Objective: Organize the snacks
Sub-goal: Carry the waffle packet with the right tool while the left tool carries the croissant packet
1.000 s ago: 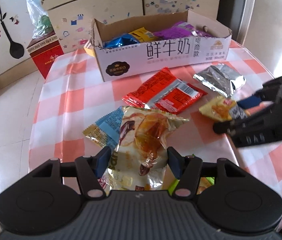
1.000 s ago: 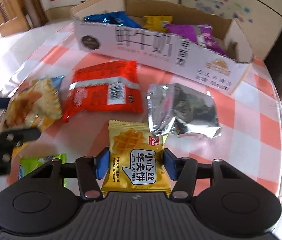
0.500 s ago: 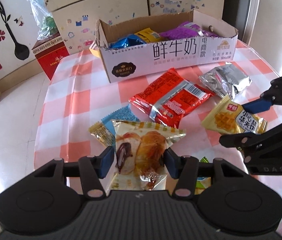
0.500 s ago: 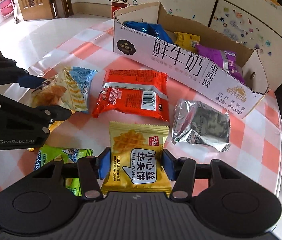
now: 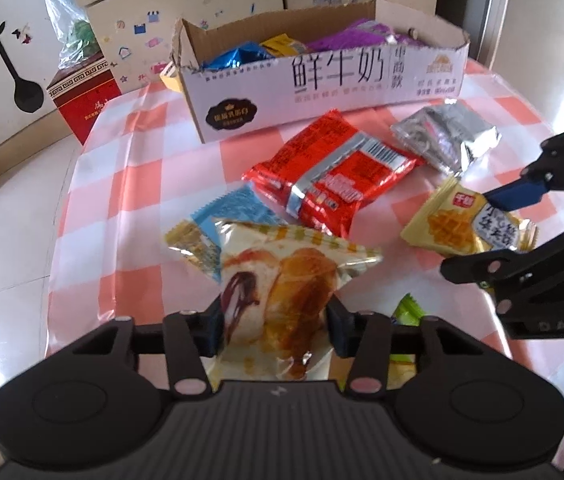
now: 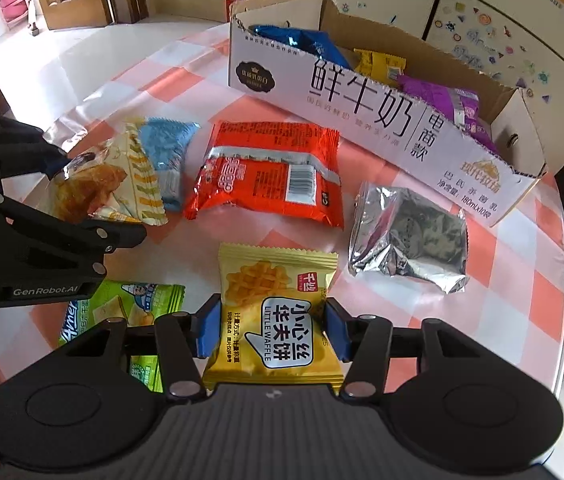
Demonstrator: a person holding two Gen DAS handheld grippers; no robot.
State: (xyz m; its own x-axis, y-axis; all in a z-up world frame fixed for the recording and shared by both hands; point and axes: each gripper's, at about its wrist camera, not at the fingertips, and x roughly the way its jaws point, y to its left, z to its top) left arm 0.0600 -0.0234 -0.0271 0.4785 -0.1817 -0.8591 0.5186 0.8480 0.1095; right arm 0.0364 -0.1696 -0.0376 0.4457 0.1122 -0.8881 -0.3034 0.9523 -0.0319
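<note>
The yellow waffle packet [image 6: 278, 316], with a white label, is pinched in the right claw [image 6: 272, 330] above the worktop [image 6: 521, 300]; the left claw [image 5: 274, 326] pinches a clear pastry packet [image 5: 282, 280].

Left claw [image 5: 273, 326]: matte black ribbed body, round side caps, silver rivets, dark pads. Right claw [image 6: 272, 330]: the same build, blue pads [image 6: 206, 330], white "DAS" lettering on its side.

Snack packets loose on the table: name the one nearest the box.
The silver packet. It lies just in front of the box wall; the red packet, blue packet and green packet lie farther off.
</note>
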